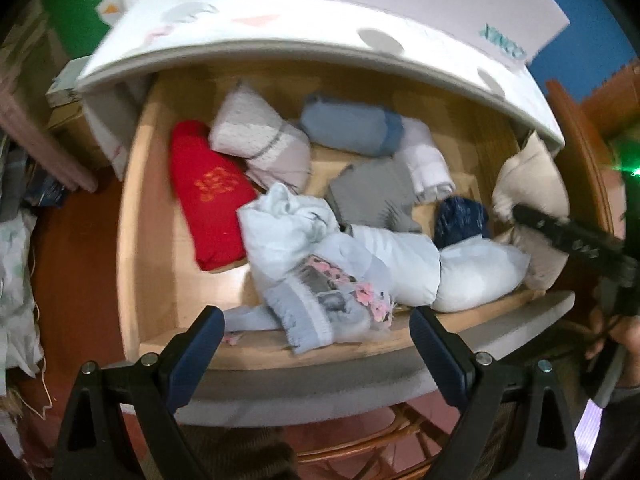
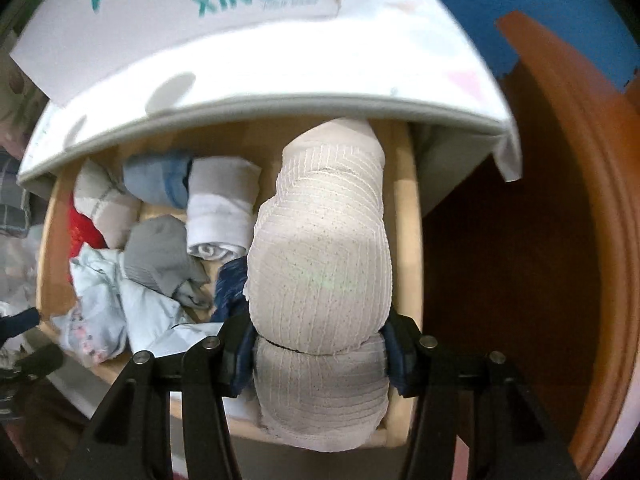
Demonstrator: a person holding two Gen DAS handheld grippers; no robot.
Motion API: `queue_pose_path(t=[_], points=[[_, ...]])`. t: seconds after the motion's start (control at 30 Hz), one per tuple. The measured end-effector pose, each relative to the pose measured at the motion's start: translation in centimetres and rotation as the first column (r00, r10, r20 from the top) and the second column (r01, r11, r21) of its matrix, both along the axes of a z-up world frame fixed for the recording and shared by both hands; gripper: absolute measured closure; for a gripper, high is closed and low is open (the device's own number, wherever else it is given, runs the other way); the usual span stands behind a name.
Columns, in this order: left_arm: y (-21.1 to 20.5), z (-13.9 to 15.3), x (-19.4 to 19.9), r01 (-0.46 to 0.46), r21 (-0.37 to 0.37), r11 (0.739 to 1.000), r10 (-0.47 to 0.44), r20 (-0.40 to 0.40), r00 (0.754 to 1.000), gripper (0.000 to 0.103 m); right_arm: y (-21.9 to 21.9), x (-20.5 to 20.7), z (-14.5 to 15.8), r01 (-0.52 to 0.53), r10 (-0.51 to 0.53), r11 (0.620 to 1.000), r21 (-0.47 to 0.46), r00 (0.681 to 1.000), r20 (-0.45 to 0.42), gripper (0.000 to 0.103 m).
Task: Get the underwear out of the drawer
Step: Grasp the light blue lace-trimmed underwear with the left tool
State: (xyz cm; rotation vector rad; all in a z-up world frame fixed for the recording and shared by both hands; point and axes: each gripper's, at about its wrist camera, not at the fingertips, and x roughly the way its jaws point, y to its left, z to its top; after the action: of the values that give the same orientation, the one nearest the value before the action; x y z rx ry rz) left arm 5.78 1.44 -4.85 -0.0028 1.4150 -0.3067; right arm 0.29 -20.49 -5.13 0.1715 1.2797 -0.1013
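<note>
The wooden drawer [image 1: 136, 240] stands pulled out and holds several folded pieces of underwear. My right gripper [image 2: 320, 336] is shut on a beige ribbed bundle of underwear [image 2: 320, 240], held above the drawer's right end. The left wrist view shows the same beige bundle [image 1: 528, 184] at the right with a black finger [image 1: 560, 236] on it. My left gripper [image 1: 318, 320] hangs open over the drawer's front edge, just above a crumpled light-blue floral piece [image 1: 320, 264], touching nothing. A red piece [image 1: 204, 200], a grey one [image 1: 372, 192] and a blue roll [image 1: 352, 124] lie in the drawer.
The white dresser top [image 1: 280, 36] overhangs the back of the drawer and carries a white box [image 2: 200, 8] with teal lettering. Brown wood [image 2: 560, 240] rises at the right. A wicker chair [image 1: 360, 440] sits below the drawer front. Cloth clutter [image 1: 16, 272] lies at the left.
</note>
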Motion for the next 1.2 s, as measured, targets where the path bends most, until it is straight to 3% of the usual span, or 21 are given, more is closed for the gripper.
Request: queue_pose_path(t=[0.2,0.5,0.53,0.67,0.77,0.87,1.2], points=[[-1.4,-2.3,0.6,0.058,0.047,0.997,-0.055,-0.053,0.997,0.007,-0.5,-1.4,0.4,0.004,-0.006,0.999,0.046,0.999,0.047,0.054],[-1.0,-5.7,1.7,-0.044,0.039,0.998,0.049,-0.137,0.989,0.008,0.2,-1.2,0.6,-0.001,-0.002,0.997,0.074,0.999,0.044,0.054],[-1.0,-5.8,1.8,-0.05,0.035,0.998,0.055,-0.139,0.989,0.01,0.1,-1.3,0.6,0.001,-0.005,0.997,0.08,0.999,0.045,0.054],[-0.8,-6.1,2.2,-0.084,0.02,0.996,0.086,-0.169,0.982,0.04,-0.1,-1.6,0.7,0.003,-0.008,0.995,0.096,0.999,0.052,0.054],[0.2,-5.7,2.4,-0.105,-0.006,0.994,0.103,-0.171,0.98,0.057,-0.1,-1.6,0.8,0.007,-0.013,0.994,0.108,0.998,0.056,0.054],[0.8,-4.7,2.3,-0.118,-0.036,0.992,0.111,-0.158,0.981,0.067,-0.3,-1.7,0.9,0.006,-0.013,0.993,0.119,0.998,0.059,0.054],[1.7,0.9,1.7,-0.098,-0.052,0.994,0.096,-0.037,0.995,0.069,-0.6,-1.9,1.0,0.015,-0.023,0.992,0.129,0.998,0.061,0.054]])
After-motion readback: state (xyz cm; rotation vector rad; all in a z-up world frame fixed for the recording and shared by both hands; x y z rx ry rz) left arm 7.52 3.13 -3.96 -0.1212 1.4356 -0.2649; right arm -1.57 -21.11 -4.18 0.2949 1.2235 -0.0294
